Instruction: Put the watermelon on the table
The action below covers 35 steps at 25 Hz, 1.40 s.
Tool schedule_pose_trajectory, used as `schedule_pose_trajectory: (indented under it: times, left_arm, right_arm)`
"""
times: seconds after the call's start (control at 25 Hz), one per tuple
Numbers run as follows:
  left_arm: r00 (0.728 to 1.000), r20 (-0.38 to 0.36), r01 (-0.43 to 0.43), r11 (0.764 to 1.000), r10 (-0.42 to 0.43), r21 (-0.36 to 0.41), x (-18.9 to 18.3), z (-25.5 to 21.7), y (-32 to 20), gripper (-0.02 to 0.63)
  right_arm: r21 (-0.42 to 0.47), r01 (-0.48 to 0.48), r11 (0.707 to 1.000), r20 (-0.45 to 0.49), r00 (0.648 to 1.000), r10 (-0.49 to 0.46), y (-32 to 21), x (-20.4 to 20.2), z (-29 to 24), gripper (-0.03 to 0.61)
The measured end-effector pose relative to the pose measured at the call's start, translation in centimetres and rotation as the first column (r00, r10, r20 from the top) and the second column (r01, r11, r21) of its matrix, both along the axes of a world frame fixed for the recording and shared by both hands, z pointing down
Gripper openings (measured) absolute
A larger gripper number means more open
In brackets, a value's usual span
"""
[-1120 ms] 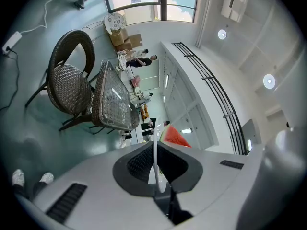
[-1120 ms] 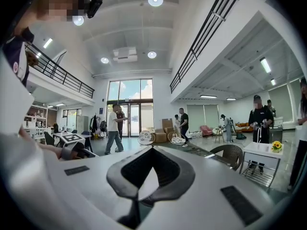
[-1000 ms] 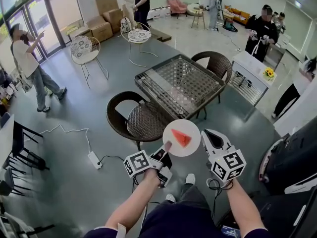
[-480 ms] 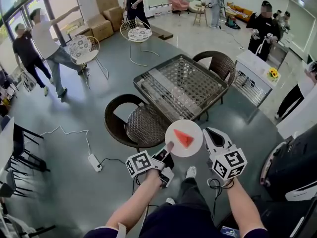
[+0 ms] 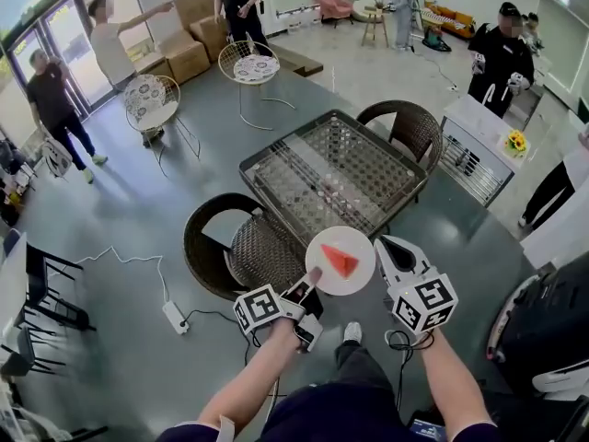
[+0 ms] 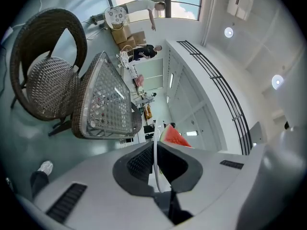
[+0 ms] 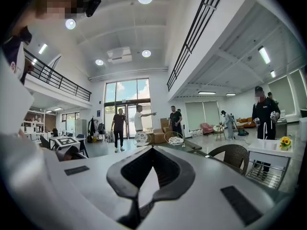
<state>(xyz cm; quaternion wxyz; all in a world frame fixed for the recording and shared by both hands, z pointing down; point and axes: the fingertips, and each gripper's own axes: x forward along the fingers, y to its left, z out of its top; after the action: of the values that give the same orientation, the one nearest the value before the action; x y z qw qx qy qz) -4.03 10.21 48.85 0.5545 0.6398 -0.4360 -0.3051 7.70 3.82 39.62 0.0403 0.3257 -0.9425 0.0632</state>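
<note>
1. Head view: the table (image 5: 350, 164) has drawn nearer. The watermelon (image 5: 339, 261) rides on its plate (image 5: 354, 247), not yet over the tabletop.
2. Left gripper view: the left gripper (image 6: 154, 150) clamps the plate's rim.
3. Right gripper view: the right gripper (image 7: 149, 171) has its jaws together and carries nothing.

One watermelon slice (image 5: 339, 261), one plate (image 5: 355, 280), two grippers (image 5: 311, 280) (image 5: 385, 244), two wicker chairs (image 5: 236, 247) (image 5: 406, 127)

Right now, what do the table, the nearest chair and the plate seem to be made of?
The table seems to have a clear glass top, going by the glare, over a woven lattice, probably rattan. The chair is dark brown wicker; its weave shows. The plate is white, smooth and matt: ceramic or plastic, unclear.
</note>
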Motion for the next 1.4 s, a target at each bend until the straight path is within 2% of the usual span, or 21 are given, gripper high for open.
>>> schedule_pose_trajectory:
  times: [0.52,0.72,1.12,1.4]
  left_arm:
    - [0.999,-0.001,0.053,0.999,-0.053,-0.009,1.2,-0.8,-13.5,0.014]
    - [0.998,0.007,0.066,0.998,-0.066,0.015,1.9,-2.2,-17.5,0.013]
    - [0.995,0.021,0.093,0.996,-0.093,-0.004,0.5,-1.4,-20.5,0.014]
    - [0.999,0.021,0.040,0.999,-0.040,-0.010,-0.4,-0.8,-22.7,0.014]
  right_arm:
    - [-0.011,0.047,0.999,0.007,0.999,-0.047,-14.0,1.1,-0.3,0.002]
    - [-0.006,0.054,0.999,0.024,0.998,-0.054,-18.4,1.7,-0.9,0.002]
    - [-0.002,0.074,0.997,0.043,0.996,-0.073,-22.1,0.5,-1.1,0.002]
    - [0.009,0.046,0.999,0.011,0.999,-0.046,-23.4,-0.6,-1.0,0.002]
